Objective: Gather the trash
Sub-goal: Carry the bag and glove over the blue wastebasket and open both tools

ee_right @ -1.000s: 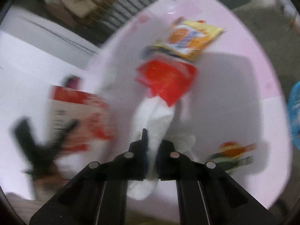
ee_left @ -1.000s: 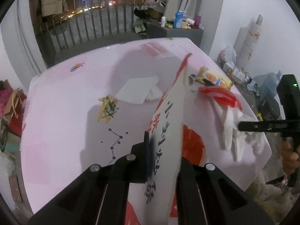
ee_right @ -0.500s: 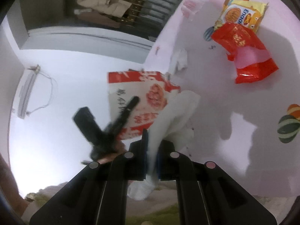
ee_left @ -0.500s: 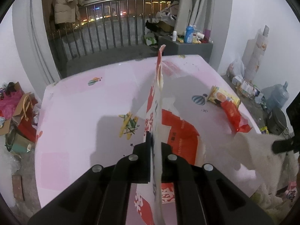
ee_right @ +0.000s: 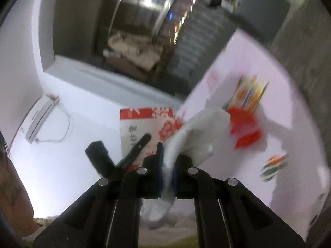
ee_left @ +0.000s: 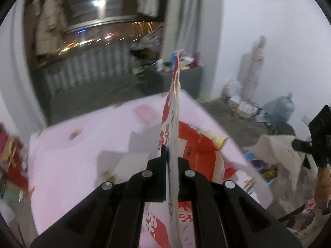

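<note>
My left gripper (ee_left: 171, 159) is shut on the edge of a red-and-white printed bag (ee_left: 173, 111), which stands up above the pink table (ee_left: 82, 165). The bag's other side (ee_left: 198, 144) billows out to the right. My right gripper (ee_right: 168, 165) is shut on a crumpled white tissue (ee_right: 198, 136) and holds it in the air beside the bag (ee_right: 144, 122). The left wrist view shows that tissue (ee_left: 277, 150) hanging off the table's right edge. A red wrapper (ee_right: 246, 128) and a yellow snack packet (ee_right: 250, 95) lie on the table (ee_right: 279, 72).
A white sheet of paper (ee_left: 130, 161) lies on the table left of the bag. On the floor at the right are a blue water jug (ee_left: 283, 107) and scattered litter (ee_left: 244, 103). A grey cabinet (ee_left: 182, 78) with bottles stands behind the table, near a balcony railing (ee_left: 82, 70).
Both grippers have risen. The left has lifted the bag up off the table. The right has carried the tissue away from the red wrapper, off the table and toward the bag.
</note>
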The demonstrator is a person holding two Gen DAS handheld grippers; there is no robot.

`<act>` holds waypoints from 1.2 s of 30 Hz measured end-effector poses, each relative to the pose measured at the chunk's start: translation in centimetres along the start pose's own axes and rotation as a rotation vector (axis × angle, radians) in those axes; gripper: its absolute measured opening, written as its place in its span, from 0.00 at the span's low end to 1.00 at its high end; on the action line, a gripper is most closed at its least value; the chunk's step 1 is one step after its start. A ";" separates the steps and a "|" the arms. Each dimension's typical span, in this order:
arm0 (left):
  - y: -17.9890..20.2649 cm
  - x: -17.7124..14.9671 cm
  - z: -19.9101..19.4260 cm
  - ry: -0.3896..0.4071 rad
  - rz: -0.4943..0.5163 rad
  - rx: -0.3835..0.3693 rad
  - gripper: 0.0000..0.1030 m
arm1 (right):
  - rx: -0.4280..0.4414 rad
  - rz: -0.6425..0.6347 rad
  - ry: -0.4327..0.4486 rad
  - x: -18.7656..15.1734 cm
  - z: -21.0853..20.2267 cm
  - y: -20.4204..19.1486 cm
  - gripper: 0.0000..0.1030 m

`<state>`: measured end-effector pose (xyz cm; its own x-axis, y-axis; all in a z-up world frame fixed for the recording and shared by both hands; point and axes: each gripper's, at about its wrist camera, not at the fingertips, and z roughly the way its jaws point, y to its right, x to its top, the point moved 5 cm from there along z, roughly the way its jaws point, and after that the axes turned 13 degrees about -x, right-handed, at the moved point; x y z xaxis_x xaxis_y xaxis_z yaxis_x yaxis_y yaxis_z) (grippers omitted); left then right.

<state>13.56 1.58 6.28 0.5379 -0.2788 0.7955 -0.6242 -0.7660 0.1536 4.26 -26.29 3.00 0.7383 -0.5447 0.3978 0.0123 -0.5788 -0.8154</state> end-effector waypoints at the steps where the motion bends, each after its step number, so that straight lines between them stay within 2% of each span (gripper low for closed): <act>1: 1.1 0.9 0.7 -0.001 0.020 -0.036 0.02 | -0.018 0.001 0.056 0.7 -1.8 0.5 0.06; 4: 4.4 3.1 3.3 -0.029 0.065 -0.148 0.02 | -0.077 0.024 0.207 2.0 -6.8 2.3 0.06; 8: 10.3 5.8 9.1 -0.120 0.152 -0.300 0.02 | -0.168 0.077 0.359 2.6 -12.0 5.2 0.07; 13: 18.3 7.1 17.7 -0.264 0.251 -0.397 0.03 | -0.321 0.136 0.495 2.2 -15.5 9.1 0.07; 19: 27.5 5.1 28.5 -0.437 0.354 -0.434 0.03 | -0.435 0.229 0.539 2.0 -17.5 13.3 0.07; 22: 30.6 3.4 33.6 -0.521 0.338 -0.451 0.03 | -0.497 0.277 0.532 1.8 -17.5 15.4 0.07; 25: 33.0 1.9 37.7 -0.572 0.323 -0.456 0.03 | -0.534 0.318 0.522 1.6 -18.8 17.3 0.07; 28: 34.7 0.5 41.5 -0.623 0.259 -0.481 0.03 | -0.555 0.350 0.507 1.7 -19.2 18.9 0.07; 29: 34.9 0.1 42.7 -0.632 0.235 -0.492 0.08 | -0.565 0.357 0.502 1.7 -19.2 19.5 0.07; 31: 35.6 -1.1 44.6 -0.650 0.198 -0.498 0.32 | -0.589 0.379 0.487 1.6 -19.7 20.9 0.07; 32: 35.7 -1.6 45.6 -0.654 0.174 -0.494 0.50 | -0.596 0.389 0.480 1.6 -19.6 21.5 0.07; 33: 35.6 -2.1 46.6 -0.656 0.143 -0.486 0.56 | -0.602 0.399 0.472 1.4 -19.6 22.2 0.08; 36: 35.6 -3.2 48.1 -0.680 0.076 -0.464 0.57 | -0.623 0.435 0.443 1.3 -19.2 24.0 0.08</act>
<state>16.87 -52.65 -19.01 0.6169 -0.7241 0.3084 -0.7633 -0.4550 0.4587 -7.43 -52.48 -7.98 0.2605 -0.9046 0.3375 -0.6751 -0.4206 -0.6061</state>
